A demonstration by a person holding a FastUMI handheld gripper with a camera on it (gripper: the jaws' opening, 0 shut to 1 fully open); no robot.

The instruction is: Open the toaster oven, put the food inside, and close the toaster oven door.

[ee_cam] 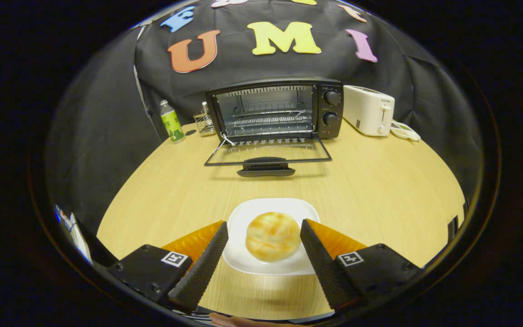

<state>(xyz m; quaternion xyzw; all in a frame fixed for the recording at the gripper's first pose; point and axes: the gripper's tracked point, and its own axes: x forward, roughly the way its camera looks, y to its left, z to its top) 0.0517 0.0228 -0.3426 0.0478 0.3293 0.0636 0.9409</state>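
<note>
Bun (pixel 273 236), round and golden-brown, sits on my white plate (pixel 243 218) at the near side of the table (pixel 379 190), between my 2 fingers. My gripper (pixel 264 229) stands wide open and holds nothing; each finger flanks the bun with a clear gap, the left fingertip (pixel 222 229) over the plate's left rim, the right one over its right rim. The step in hand, as I judge it, is the pick-up: I should centre the bun between the pads, lower until they meet its widest part, then close gently and evenly, since the bread looks soft and would dent or slip off the smooth plate. Being near-circular, the bun has no clear long axis and points no particular way, so any grasp angle serves. Far across the table the toaster oven (pixel 275 109) faces me, its door (pixel 268 152) already folded down flat, rack exposed. A bottle (pixel 171 121) stands to its left, a white toaster (pixel 369 110) to its right.
</note>
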